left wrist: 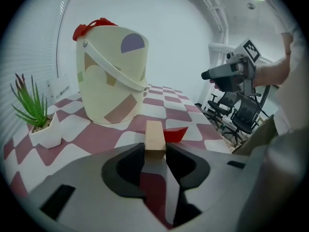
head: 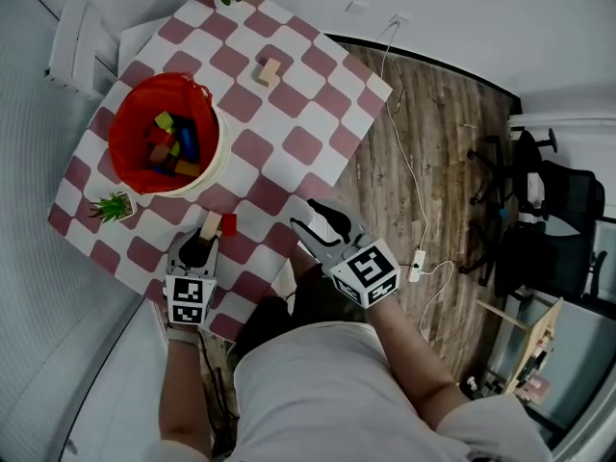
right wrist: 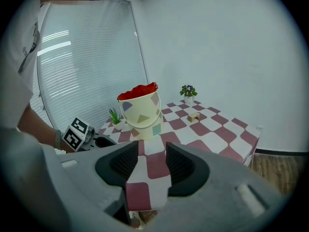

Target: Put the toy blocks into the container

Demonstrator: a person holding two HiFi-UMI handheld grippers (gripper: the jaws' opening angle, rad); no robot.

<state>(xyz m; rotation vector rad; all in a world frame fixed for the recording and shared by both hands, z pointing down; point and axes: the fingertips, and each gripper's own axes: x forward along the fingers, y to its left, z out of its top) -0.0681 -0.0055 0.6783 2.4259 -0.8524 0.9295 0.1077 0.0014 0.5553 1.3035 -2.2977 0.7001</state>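
Showing the left gripper closed on a tan block (red block just beside); right gripper half-open, empty.

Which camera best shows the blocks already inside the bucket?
The head view: it looks down into the bucket, so the coloured blocks show. The left gripper view and the right gripper view show only its cream outside, nothing within.

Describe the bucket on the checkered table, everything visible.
The bucket is cream, seemingly plastic, with pastel shapes: a lilac semicircle, tan patches. Its handle hangs down one side. A red lining covers the inside and pokes above the rim. It stands upright on the checkered tablecloth, holding coloured blocks. A small potted plant stands beside it, apart.
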